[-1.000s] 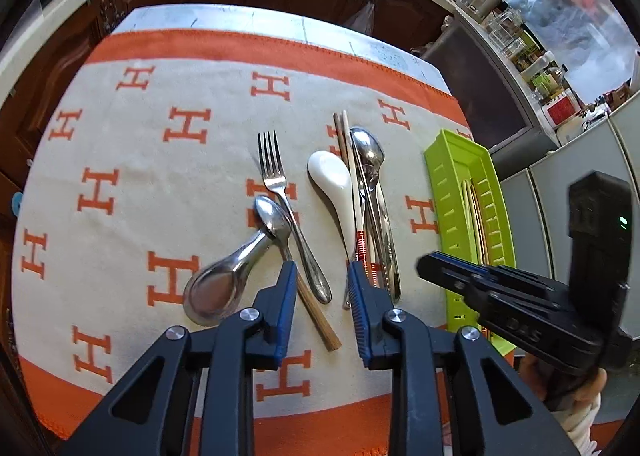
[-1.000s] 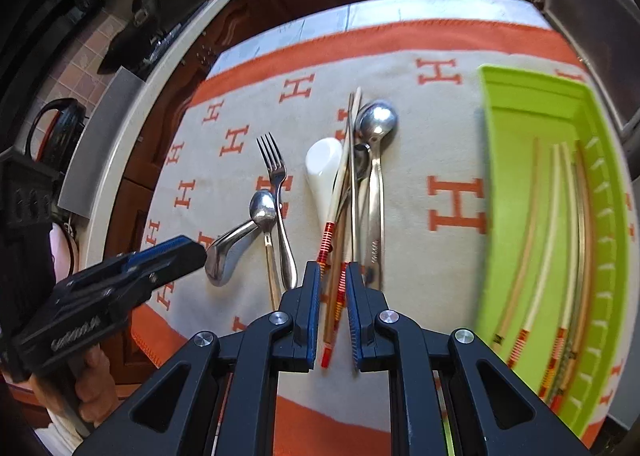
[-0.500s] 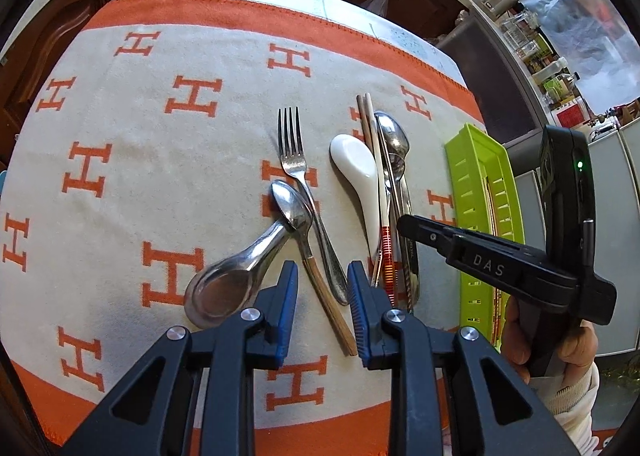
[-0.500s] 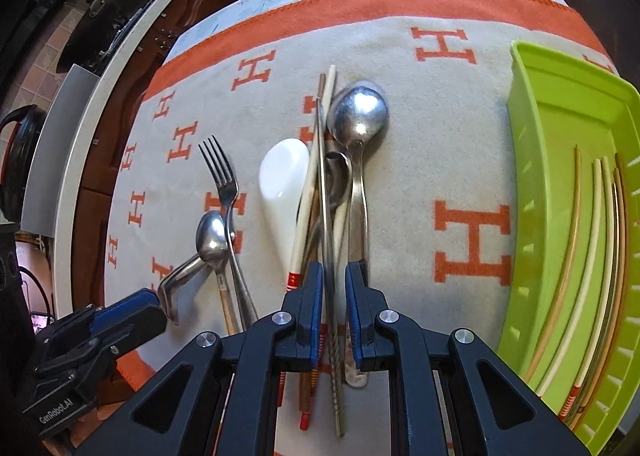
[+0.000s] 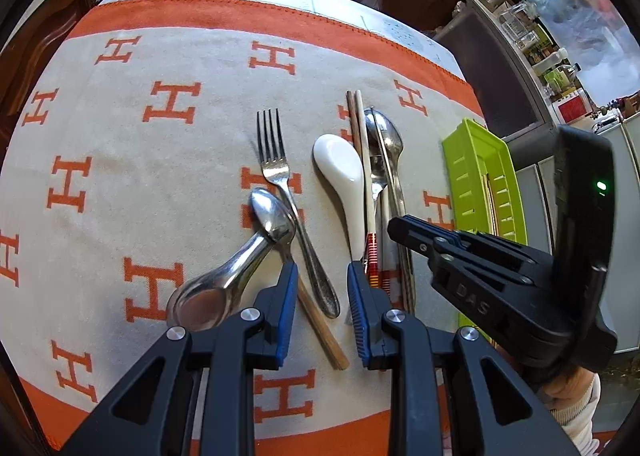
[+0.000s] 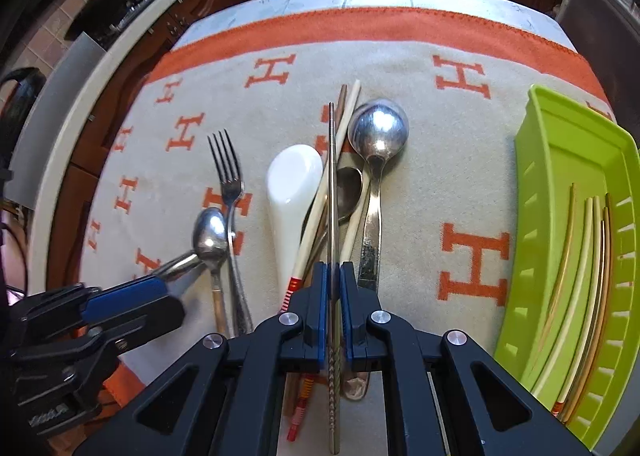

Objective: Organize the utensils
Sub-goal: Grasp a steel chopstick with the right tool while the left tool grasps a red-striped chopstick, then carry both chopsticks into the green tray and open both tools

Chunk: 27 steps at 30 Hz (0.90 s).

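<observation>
Left wrist: hovering with left gripper [image 5: 322,270] jaws apart and empty over the fork [image 5: 286,195] handle and a wood-handled spoon [image 5: 276,217]; seeing the right gripper [image 5: 404,230] down on the pile beside the white spoon [image 5: 342,171], green tray [image 5: 466,159] just beyond.

Right wrist: clamping the right gripper [image 6: 333,276] together on a steel chopstick [image 6: 331,159], pads pressing it at the near part. Lying atop the pile, long axis running straight away from the camera, tip pointing to the cloth's far edge. Best lifting level and slowly, keeping clear of neighbouring chopsticks [image 6: 348,111], then turning lengthwise along the tray [image 6: 560,143].
</observation>
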Motion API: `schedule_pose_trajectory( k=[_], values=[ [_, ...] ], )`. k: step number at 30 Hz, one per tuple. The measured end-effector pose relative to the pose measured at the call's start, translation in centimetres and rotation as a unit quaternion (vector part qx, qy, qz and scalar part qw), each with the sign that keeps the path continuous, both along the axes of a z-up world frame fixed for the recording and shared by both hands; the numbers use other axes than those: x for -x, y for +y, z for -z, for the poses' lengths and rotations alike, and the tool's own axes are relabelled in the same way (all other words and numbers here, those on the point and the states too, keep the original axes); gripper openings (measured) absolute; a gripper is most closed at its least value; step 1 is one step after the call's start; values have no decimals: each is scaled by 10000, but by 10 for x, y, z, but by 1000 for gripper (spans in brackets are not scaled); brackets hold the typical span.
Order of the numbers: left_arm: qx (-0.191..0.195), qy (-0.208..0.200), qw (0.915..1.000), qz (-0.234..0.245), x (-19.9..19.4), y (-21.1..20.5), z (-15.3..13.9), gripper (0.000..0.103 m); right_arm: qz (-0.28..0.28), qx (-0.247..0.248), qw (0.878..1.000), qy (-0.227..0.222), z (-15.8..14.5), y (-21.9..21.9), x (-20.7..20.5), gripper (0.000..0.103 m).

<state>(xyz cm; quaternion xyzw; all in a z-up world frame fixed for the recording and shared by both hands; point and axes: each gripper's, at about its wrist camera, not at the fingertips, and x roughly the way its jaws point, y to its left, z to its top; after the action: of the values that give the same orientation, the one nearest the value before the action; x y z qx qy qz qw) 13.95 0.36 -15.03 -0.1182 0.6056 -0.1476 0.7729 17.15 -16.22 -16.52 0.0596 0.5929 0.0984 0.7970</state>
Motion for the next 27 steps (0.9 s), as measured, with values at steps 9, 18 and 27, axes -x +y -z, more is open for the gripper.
schedule_pose_trajectory(
  k=[9,18,27],
  values=[
    [164,115,9995,237,-21,-39,1,24,610,-905,9934,-343,-47,-59,37,6],
    [-504,142,9978,413,-34,-76,18,24,1133,-1385,9802,-851,-96,-129,92,6],
    [-1173,38,9923,392,-40,-88,33,11,1272,-1646,9723,-1064,-116,-162,118,6]
  ],
)
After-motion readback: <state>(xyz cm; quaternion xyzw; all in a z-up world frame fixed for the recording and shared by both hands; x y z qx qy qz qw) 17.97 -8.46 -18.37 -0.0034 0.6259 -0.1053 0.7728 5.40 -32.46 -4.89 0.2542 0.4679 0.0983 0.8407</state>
